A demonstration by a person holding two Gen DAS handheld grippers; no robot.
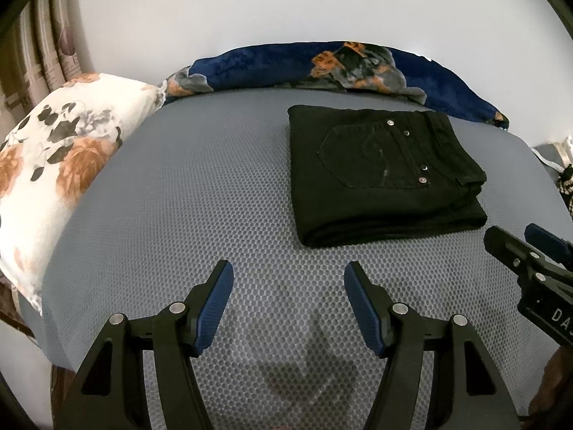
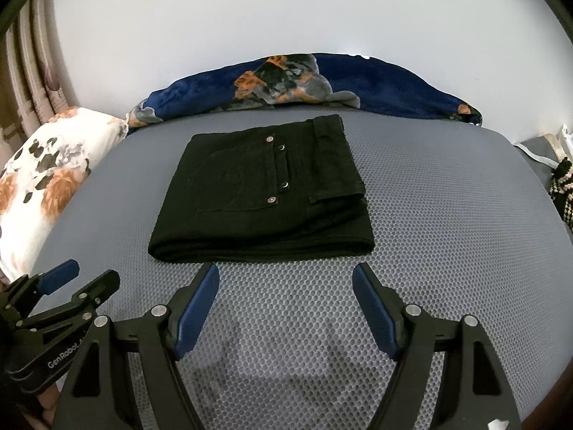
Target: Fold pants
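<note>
Black pants [image 2: 261, 193] laid folded on grey bed [image 2: 447, 215], left tool [image 1: 288, 283] and right tool [image 2: 286, 283] held wide, nothing gripped.

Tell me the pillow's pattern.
White pillow with orange and grey flowers, clearest in the left wrist view.

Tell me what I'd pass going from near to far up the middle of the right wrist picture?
Right hand-held gripper, open and empty → bare grey honeycomb-textured mattress cover → folded black pants, back pocket facing up → rumpled navy floral blanket → plain white wall.
</note>
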